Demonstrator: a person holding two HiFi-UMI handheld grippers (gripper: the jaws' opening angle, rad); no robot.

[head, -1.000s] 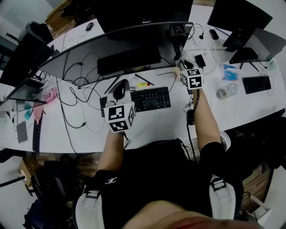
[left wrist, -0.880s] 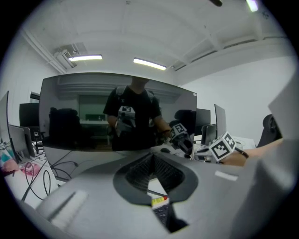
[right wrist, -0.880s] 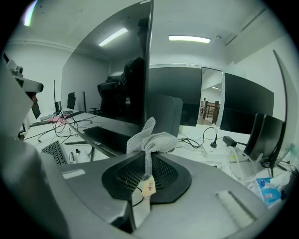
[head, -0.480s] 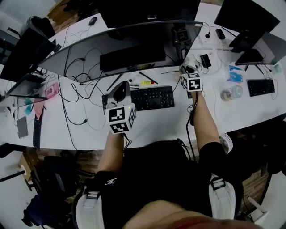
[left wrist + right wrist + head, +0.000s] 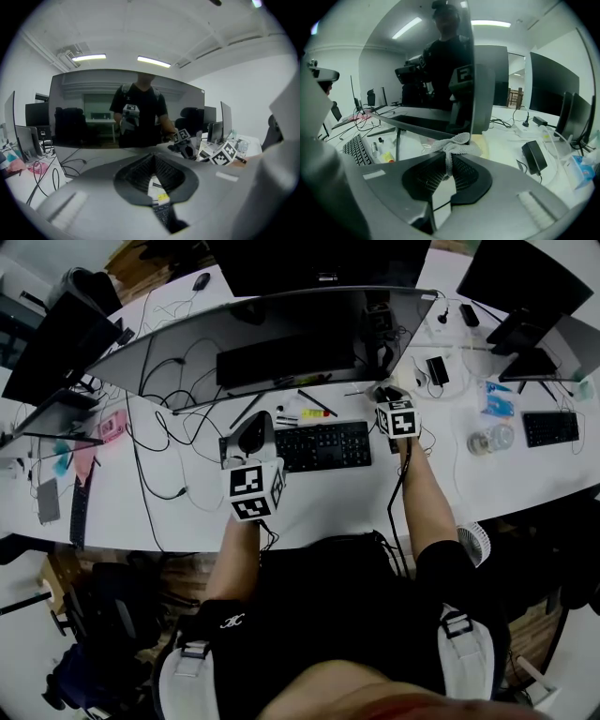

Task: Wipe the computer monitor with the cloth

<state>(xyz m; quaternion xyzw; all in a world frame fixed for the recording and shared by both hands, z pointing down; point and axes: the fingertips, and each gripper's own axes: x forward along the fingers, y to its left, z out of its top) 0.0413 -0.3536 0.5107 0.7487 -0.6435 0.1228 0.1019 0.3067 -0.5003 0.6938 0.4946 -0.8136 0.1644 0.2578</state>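
Note:
A wide curved monitor with a dark screen stands across the white desk; the right gripper view shows its right edge close ahead. My right gripper is shut on a crumpled white mesh cloth, which bunches out past the jaw tips just short of the screen's lower right corner. The head view has that gripper at the keyboard's right end. Above the keyboard's left end, my left gripper faces the screen. Its jaws are shut with nothing in them.
A black keyboard lies in front of the monitor, with pens and a yellow item behind it. Loose cables spread at the left. At the right are a black adapter, a water bottle, more monitors and a second keyboard.
My right gripper with the cloth has drawn a little back and left from the monitor's right corner, toward the keyboard. The left gripper has hardly moved.

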